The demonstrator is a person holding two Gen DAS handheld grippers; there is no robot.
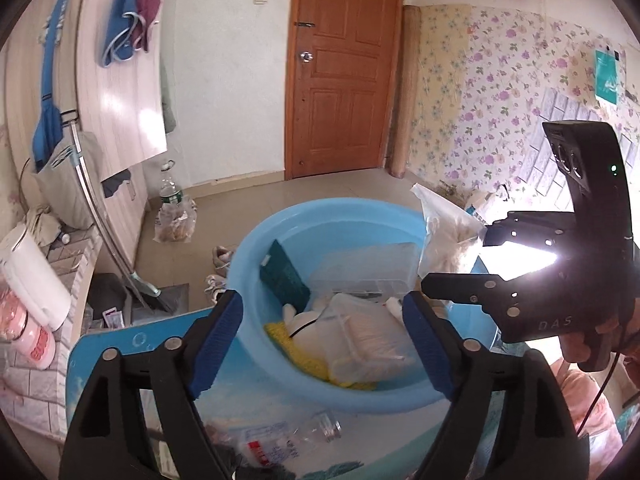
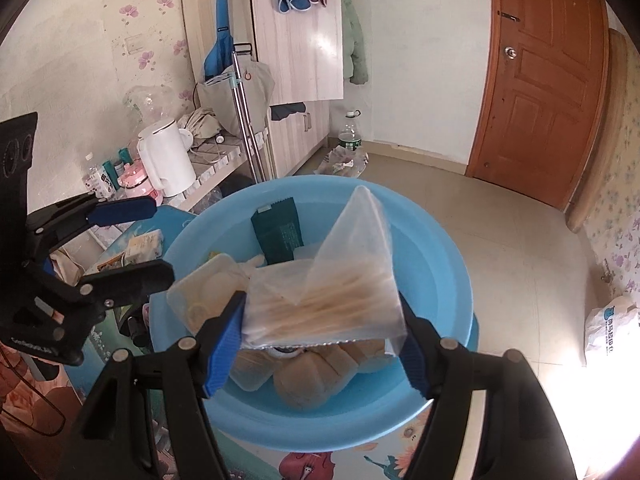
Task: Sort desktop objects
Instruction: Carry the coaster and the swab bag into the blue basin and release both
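- Right gripper (image 2: 322,332) jaws are clamped on a clear bag of sticks (image 2: 320,304), held over the blue basin (image 2: 436,240) for dropping in.
- Left gripper (image 1: 320,340) jaws stand wide, empty, above the basin near the counter's (image 1: 112,344) edge.

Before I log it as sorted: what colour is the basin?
Light blue basin; right wrist view.

Little could be read. The letters "D A S" stood in pale print on the black body of the right gripper (image 1: 456,286), low on its side in the left wrist view. A white bag (image 2: 608,330) on the floor carried blue print, and a clear packet (image 1: 268,446) on the desk bore a red and white label, but both were probably too blurred to make out.
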